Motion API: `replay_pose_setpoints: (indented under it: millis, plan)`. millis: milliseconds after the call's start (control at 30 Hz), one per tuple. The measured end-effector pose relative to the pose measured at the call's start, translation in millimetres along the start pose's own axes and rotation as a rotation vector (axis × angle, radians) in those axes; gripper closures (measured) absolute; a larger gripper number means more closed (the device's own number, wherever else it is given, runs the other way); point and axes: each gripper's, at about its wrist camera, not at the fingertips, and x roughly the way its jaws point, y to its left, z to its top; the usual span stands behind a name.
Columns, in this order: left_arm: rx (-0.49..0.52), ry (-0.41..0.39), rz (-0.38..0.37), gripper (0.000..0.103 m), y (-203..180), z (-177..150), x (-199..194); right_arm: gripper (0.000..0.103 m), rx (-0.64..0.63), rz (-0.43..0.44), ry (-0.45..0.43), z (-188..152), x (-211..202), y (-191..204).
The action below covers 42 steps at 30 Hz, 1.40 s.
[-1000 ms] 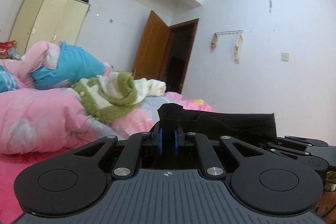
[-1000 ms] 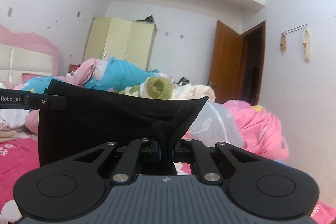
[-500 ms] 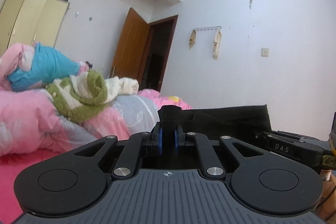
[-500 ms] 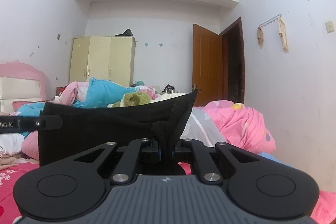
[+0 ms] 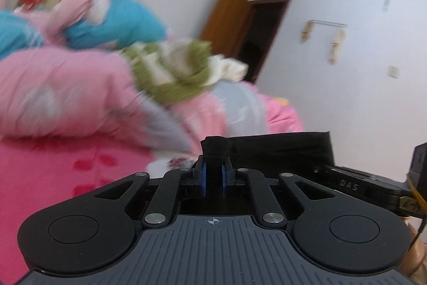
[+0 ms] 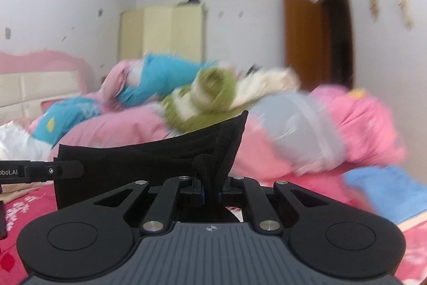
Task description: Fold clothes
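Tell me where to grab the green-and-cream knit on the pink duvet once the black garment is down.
Judging from here: take the green-and-cream knit by its rolled green end, coming from above. It sits crumpled atop the pink duvet, and that roll stands proud. Blur hides finer edges.

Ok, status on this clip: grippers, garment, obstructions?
Left gripper and right gripper both shut on the black garment. Garment stretched between them above the pink bed. Nothing in the way.

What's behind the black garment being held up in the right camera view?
Behind the black garment: the pink quilt and a green-and-cream knit. The bed surface directly behind it is covered.
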Motion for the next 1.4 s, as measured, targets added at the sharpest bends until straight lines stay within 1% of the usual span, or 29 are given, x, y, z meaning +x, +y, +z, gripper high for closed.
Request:
replay_pose_setpoints:
  millis: [67, 233, 267, 333, 367, 400, 467, 533, 600, 667, 767, 867, 1000, 1133, 1200, 1233, 1333, 1367, 1400]
  plan:
    - [-0.038, 0.033, 0.032, 0.094, 19, -4, 11, 0.095, 0.002, 0.042, 0.063, -6, 35, 6]
    - [-0.132, 0.117, 0.107, 0.094, 62, -19, 35, 0.093, -0.018, 0.113, 0.225, -33, 114, 25]
    - [-0.145, 0.13, 0.117, 0.094, 69, -22, 38, 0.092, -0.025, 0.119, 0.258, -39, 126, 28]
    - [-0.167, 0.148, 0.132, 0.094, 80, -26, 42, 0.082, -0.047, 0.12, 0.317, -49, 144, 35]
    - [-0.177, 0.155, 0.135, 0.094, 83, -27, 44, 0.066, -0.062, 0.111, 0.328, -51, 146, 37]
    - [-0.188, 0.162, 0.138, 0.094, 87, -28, 45, 0.055, -0.079, 0.099, 0.335, -54, 145, 38]
    - [-0.206, 0.171, 0.141, 0.094, 92, -29, 47, 0.047, -0.101, 0.068, 0.334, -55, 135, 38]
    - [-0.219, 0.173, 0.138, 0.094, 95, -29, 47, 0.045, -0.108, 0.034, 0.315, -54, 113, 36]
    - [-0.226, 0.175, 0.132, 0.094, 95, -28, 48, 0.04, -0.12, 0.045, 0.286, -53, 81, 37]
    - [-0.226, 0.178, 0.13, 0.094, 94, -28, 49, 0.038, -0.127, 0.096, 0.267, -53, 48, 42]
    - [-0.224, 0.183, 0.131, 0.094, 92, -27, 50, 0.038, -0.179, 0.182, 0.306, -64, 7, 55]
    - [-0.227, 0.187, 0.134, 0.095, 91, -26, 50, 0.038, -0.267, 0.223, 0.37, -88, -22, 85]
    - [-0.233, 0.197, 0.146, 0.095, 92, -25, 51, 0.038, -0.379, 0.229, 0.449, -121, -37, 116]
    - [-0.239, 0.2, 0.15, 0.095, 93, -24, 52, 0.043, -0.483, 0.187, 0.492, -139, -40, 133]
    - [-0.247, 0.201, 0.149, 0.095, 94, -24, 52, 0.052, -0.52, 0.159, 0.513, -145, -39, 136]
    - [-0.251, 0.201, 0.149, 0.095, 94, -24, 53, 0.053, -0.526, 0.151, 0.53, -146, -37, 137]
    - [-0.254, 0.2, 0.149, 0.095, 95, -24, 53, 0.062, -0.544, 0.141, 0.549, -151, -36, 136]
    - [-0.255, 0.199, 0.149, 0.095, 95, -23, 53, 0.066, -0.544, 0.139, 0.549, -151, -36, 135]
    - [-0.256, 0.198, 0.148, 0.095, 94, -23, 54, 0.075, -0.54, 0.138, 0.55, -149, -36, 133]
